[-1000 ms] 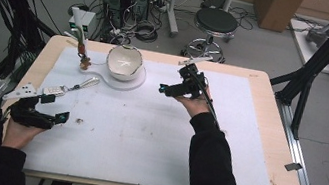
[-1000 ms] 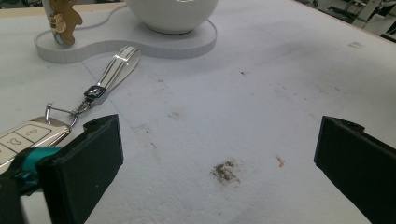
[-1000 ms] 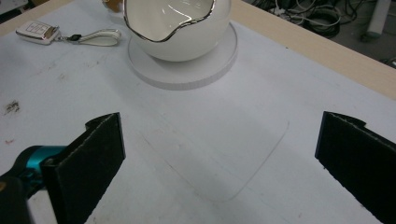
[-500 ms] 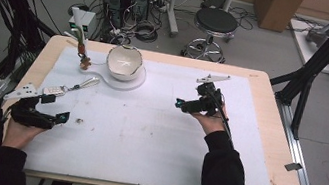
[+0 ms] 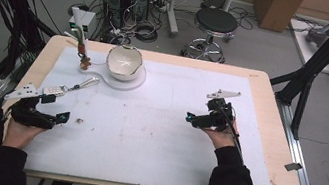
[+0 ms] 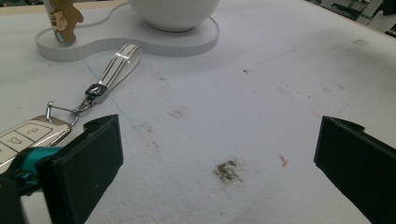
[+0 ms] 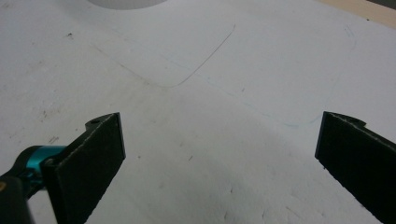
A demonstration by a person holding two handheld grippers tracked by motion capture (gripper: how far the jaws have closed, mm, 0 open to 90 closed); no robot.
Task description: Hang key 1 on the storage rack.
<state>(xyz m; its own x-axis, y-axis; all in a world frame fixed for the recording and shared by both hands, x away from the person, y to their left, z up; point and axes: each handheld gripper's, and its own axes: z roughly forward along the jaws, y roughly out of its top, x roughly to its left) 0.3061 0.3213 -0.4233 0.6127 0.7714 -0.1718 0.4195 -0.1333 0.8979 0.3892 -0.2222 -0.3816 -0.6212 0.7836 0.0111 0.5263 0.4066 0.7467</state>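
The table (image 5: 266, 140) carries a white mat (image 5: 156, 131) over most of its top. At the mat's far left stands a white bowl (image 5: 124, 61) on a flat white base (image 5: 136, 82); a small brown figure (image 6: 63, 21) stands upright on the left lobe of that base.

The car key (image 5: 54, 90) lies flat on the mat, left of centre, just in front of the base. Its long axis runs diagonally: the fob body points toward my near-left, and the striped strap loop (image 6: 120, 65) points away toward the bowl, its end just short of the base. A metal clip (image 6: 58, 112) joins fob and strap. Button icons show on the fob in the left gripper view — too small to read; no brand is legible.

My left hand-held gripper (image 5: 61, 117) rests low at the near-left of the mat, forearm coming in from the table's near edge, jaws aimed to the right. It is spread wide and grips nothing; the fob lies just beside its left jaw.

My right hand-held gripper (image 5: 191, 119) is held right of centre, well apart from the key, jaws aimed left, the wrist turned inward. It too is spread wide — bare mat lies between the jaws.
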